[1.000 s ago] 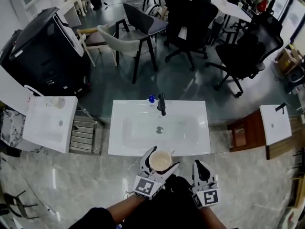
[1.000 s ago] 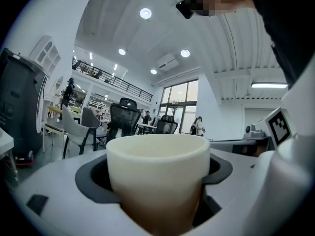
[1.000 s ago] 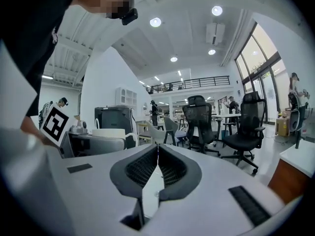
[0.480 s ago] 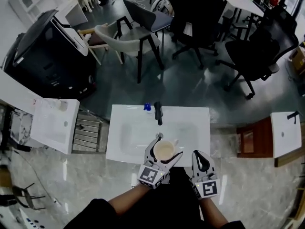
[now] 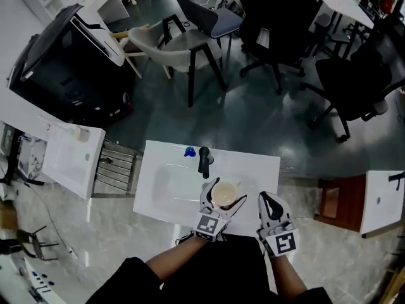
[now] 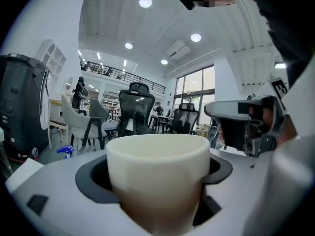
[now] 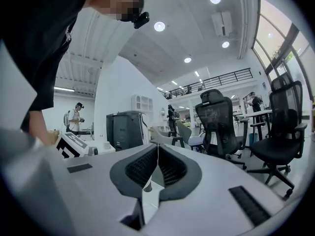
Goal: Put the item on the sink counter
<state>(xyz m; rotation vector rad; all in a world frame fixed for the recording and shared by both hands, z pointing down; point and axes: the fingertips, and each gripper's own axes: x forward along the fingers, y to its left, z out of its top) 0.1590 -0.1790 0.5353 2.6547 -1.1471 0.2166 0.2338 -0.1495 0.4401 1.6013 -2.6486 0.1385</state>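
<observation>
Carried forward since the earlier frame, cup [image 5: 224, 197] now hangs above the sink tabletop [image 5: 152, 198] near the faucet [image 5: 203, 161] — clamped in the left gripper [image 5: 226, 192] jaws (right gripper [image 5: 271, 201] jaws pressed together, empty) — so set-down looks imminent.

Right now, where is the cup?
Head view, centre: the cup is clamped in the left gripper above the sink, just this side of the faucet.

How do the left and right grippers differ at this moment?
The left gripper is shut on a cream cup; the right gripper holds nothing, with its jaws together. The left gripper reaches out over the sink; the right gripper sits nearer the person, by the sink's front right corner. Both are white and carry a marker cube.
</observation>
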